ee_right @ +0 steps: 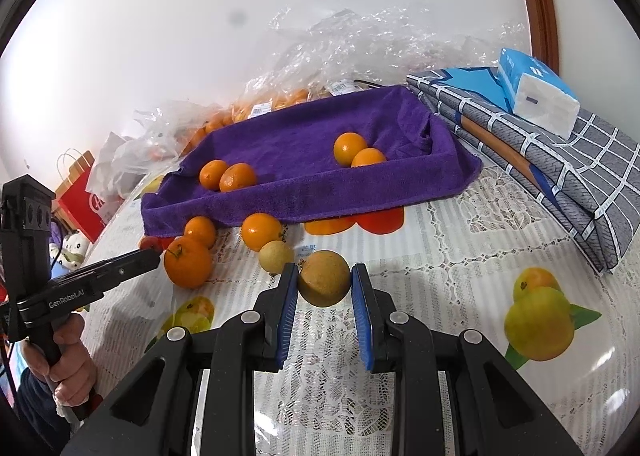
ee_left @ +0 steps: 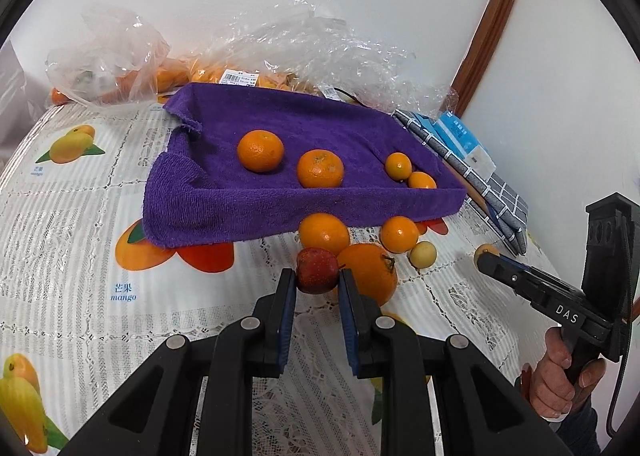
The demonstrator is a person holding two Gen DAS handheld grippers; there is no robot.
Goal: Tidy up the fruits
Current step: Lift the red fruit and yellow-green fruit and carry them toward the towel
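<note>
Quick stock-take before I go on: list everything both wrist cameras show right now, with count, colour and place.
purple towel tray: 1, purple, on the table, towel edge hanging over the front
oranges in tray: 4, orange, two larger to the left, two smaller in the right corner
loose oranges: 3, orange, on the cloth in front of the tray
pale round fruit: 1, yellowish, beside the loose oranges
red fruit: 1, dark red, between the left gripper's pads
brown fruit: 1, tan, between the right gripper's pads
plastic bags: several, clear, behind the tray, holding more oranges
folded cloth: 1, grey check, right of the tray
tissue pack: 1, blue-white, on the folded cloth
tablecloth: 1, white lace with fruit prints
left gripper: black, shut on the red fruit
right gripper: black, shut on the brown fruit
</note>
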